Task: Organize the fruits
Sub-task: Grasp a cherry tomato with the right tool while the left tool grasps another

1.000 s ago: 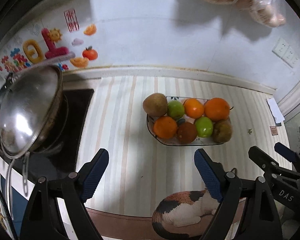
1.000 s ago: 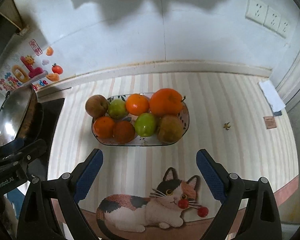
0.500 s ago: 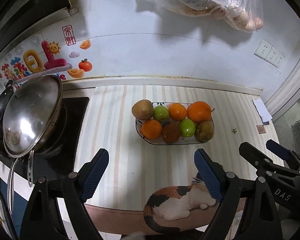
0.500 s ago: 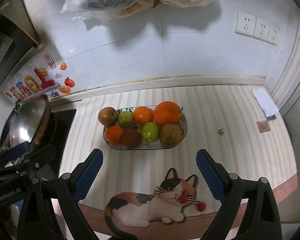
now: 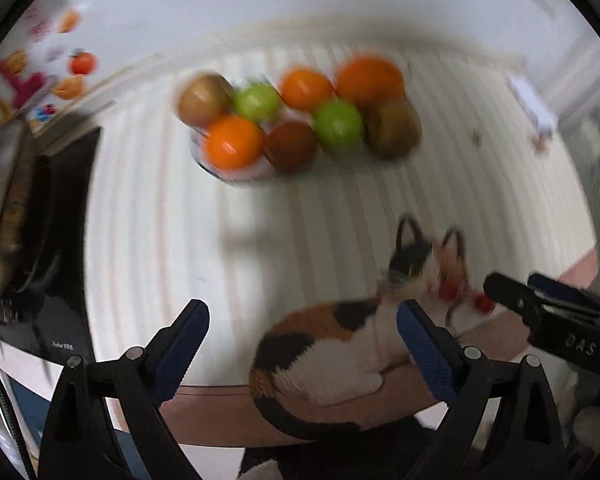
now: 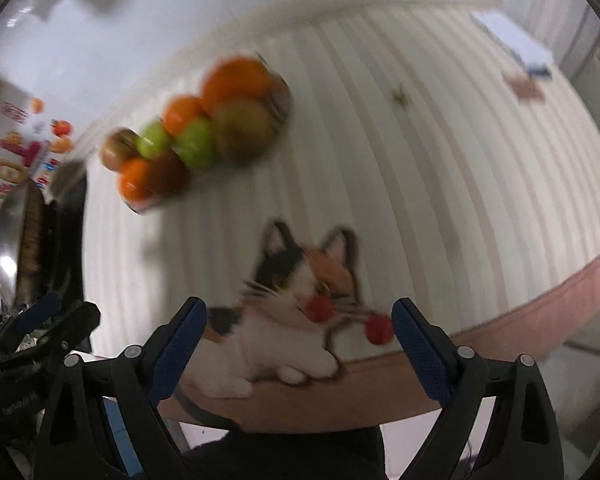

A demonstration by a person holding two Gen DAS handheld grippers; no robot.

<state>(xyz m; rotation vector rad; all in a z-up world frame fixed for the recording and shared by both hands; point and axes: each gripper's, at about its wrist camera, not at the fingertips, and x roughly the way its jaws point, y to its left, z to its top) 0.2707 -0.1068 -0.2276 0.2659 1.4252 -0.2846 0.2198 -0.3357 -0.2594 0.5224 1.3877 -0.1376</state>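
Observation:
A glass fruit dish (image 5: pixel 236 176) on the striped counter holds several fruits: oranges (image 5: pixel 234 142), green apples (image 5: pixel 338 122) and brown fruits (image 5: pixel 204 98). It also shows in the right wrist view (image 6: pixel 144 208), blurred. My left gripper (image 5: pixel 302 338) is open and empty, well short of the dish, above the cat picture. My right gripper (image 6: pixel 300 332) is open and empty, also near the counter's front edge. The right gripper shows at the right of the left wrist view (image 5: pixel 540 300).
A cat picture (image 5: pixel 352 332) lies on the mat at the counter's front edge. A wok with a steel lid (image 6: pixel 16 248) sits on the black hob (image 5: pixel 60 240) at the left. A white item (image 6: pixel 512 44) lies at the far right. Stickers (image 5: pixel 40 80) mark the wall.
Both grippers have swung sharply, blurring both views. The dish now looks nearer and tilted, and the cat picture has shifted up in both views. Both jaws stay open.

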